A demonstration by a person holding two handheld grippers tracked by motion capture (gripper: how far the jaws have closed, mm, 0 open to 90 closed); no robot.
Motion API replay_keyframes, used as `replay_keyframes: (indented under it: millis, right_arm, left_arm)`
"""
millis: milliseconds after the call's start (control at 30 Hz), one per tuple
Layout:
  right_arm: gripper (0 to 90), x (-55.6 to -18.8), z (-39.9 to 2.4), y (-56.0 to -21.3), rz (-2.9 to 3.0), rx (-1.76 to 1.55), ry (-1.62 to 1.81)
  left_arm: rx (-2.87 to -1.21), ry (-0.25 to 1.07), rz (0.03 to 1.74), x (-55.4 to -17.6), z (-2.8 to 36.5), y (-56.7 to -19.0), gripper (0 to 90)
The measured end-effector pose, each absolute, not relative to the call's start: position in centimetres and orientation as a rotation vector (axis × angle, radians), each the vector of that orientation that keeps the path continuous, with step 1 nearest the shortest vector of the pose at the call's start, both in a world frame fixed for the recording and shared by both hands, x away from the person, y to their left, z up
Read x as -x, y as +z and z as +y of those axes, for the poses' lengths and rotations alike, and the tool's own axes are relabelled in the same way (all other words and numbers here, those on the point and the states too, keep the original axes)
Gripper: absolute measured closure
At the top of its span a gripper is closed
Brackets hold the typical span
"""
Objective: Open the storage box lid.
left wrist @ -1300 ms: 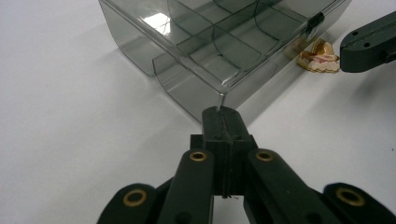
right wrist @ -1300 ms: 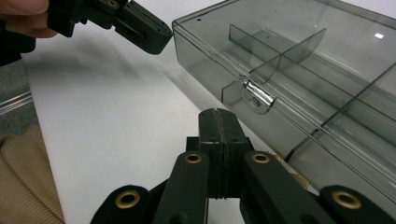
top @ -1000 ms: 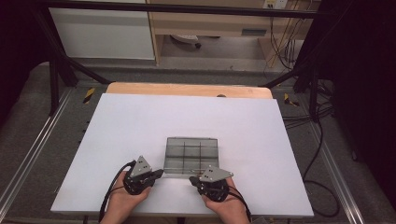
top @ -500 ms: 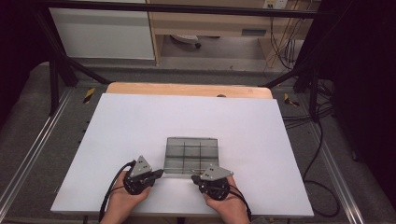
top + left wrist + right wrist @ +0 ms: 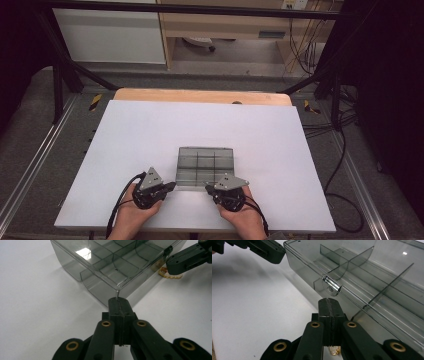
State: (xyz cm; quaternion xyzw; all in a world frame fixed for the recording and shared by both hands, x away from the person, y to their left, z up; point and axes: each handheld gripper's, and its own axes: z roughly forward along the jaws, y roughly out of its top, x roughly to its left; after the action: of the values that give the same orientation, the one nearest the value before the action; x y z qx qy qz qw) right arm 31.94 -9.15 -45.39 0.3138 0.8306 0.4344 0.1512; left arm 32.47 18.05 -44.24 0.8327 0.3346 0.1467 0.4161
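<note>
A clear grey plastic box (image 5: 205, 166) with dividers inside sits on the white tabletop (image 5: 200, 125), near its front edge. My left gripper (image 5: 171, 185) rests at the box's front left corner. In the left gripper view this gripper (image 5: 118, 303) has its jaws shut, tips right at the corner of the box (image 5: 112, 265). My right gripper (image 5: 208, 188) lies at the box's front right. Its jaws (image 5: 329, 304) are shut too and point at a small clear latch (image 5: 332, 285) on the box wall (image 5: 372, 290). A small golden thing (image 5: 170, 275) lies under the right gripper.
The other gripper (image 5: 262, 248) shows at the top left of the right gripper view. A wooden table edge (image 5: 200, 95) runs behind the white top. Black frame posts (image 5: 60, 80) and cables (image 5: 345, 150) stand off the table's sides.
</note>
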Motion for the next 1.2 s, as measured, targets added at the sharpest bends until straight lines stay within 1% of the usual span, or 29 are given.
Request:
replay_keyframes:
  millis: [1200]
  right_arm:
    - [90.0,-32.32,-9.00,-45.55,2.375,-0.897,1.274]
  left_arm:
    - [-2.059,0.358,0.834,-32.52,18.32,-43.76,90.0]
